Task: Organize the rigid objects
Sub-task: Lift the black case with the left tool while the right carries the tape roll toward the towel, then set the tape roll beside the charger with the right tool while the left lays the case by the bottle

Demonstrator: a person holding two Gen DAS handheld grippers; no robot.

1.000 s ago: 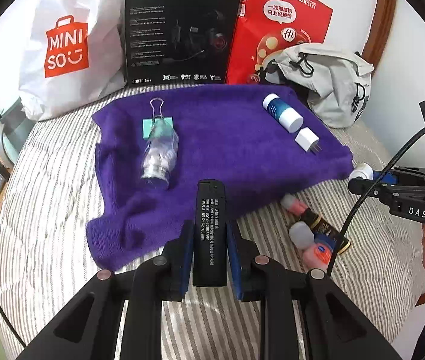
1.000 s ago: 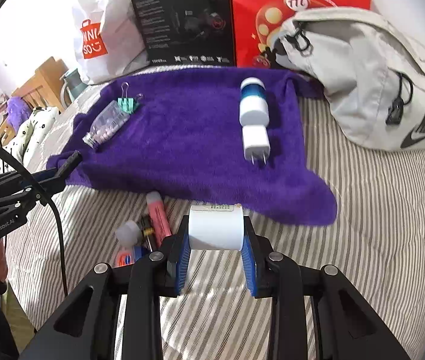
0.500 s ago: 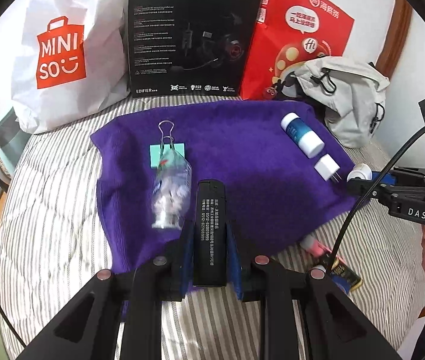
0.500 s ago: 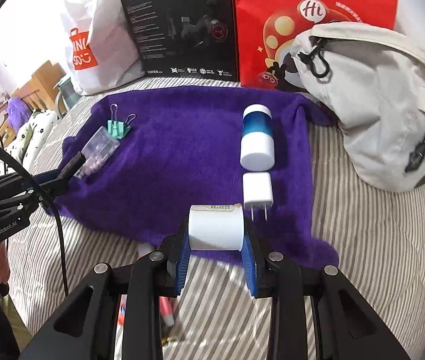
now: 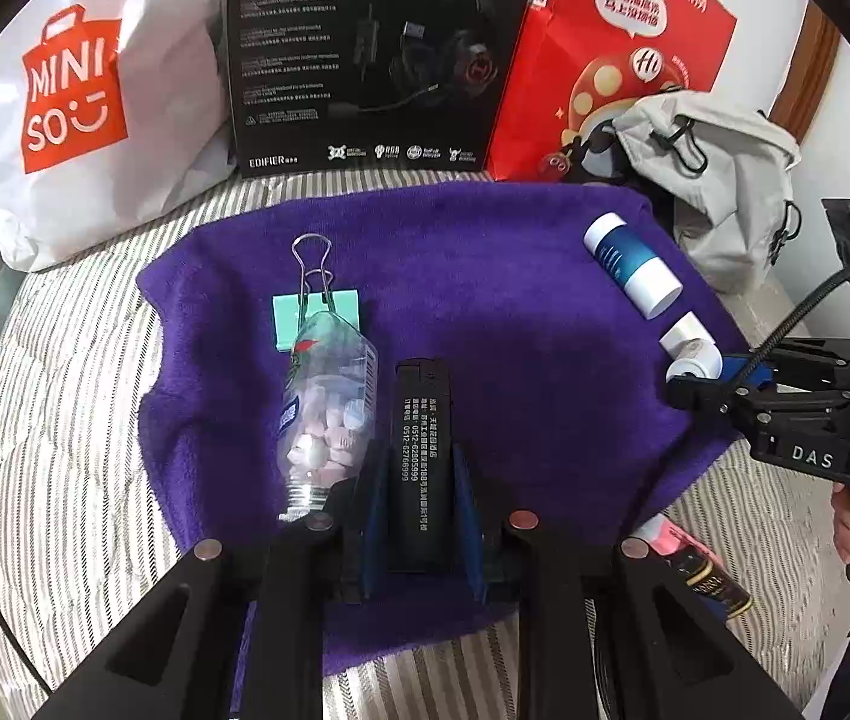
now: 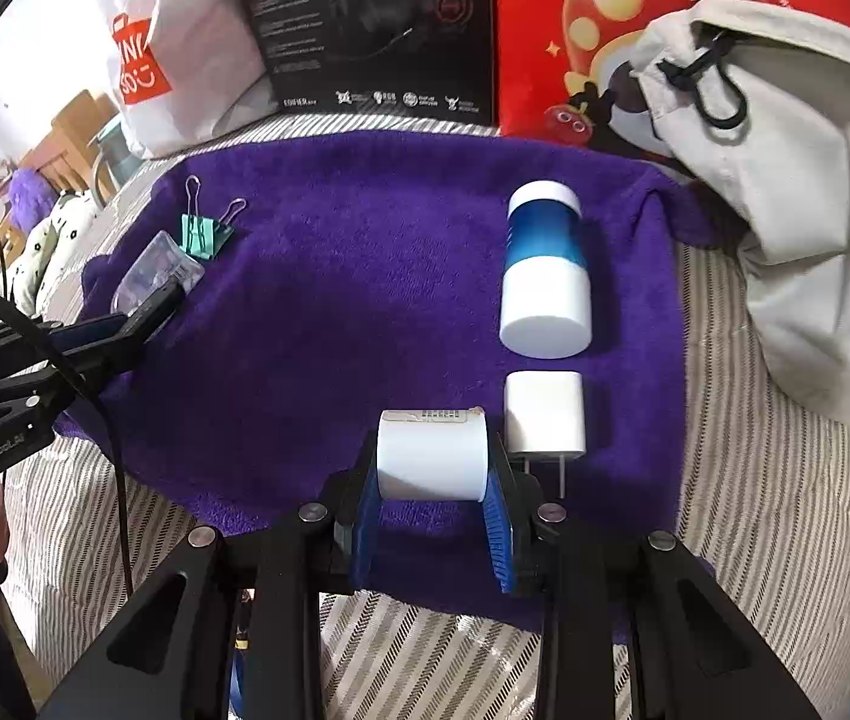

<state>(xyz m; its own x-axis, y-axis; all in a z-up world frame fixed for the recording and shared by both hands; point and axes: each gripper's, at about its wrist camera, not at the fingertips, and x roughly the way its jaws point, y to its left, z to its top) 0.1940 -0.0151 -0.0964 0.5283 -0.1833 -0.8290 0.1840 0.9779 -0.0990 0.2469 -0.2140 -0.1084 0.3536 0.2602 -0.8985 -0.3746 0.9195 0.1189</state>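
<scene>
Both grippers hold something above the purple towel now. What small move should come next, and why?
Probably lower the right gripper a little and set its white cylinder on the purple towel, just left of the white charger. The cylinder already hangs beside the charger, below the blue-and-white bottle, so it would join that group. The left gripper holds a black bar beside the clear bottle.

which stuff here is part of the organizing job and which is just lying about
Part of the job: black lighter in left gripper; white cylinder in right gripper; blue-and-white bottle; white charger plug; candy bottle; green binder clip; purple towel.

Lying about: Miniso bag; headset box; red bag; grey backpack.
</scene>
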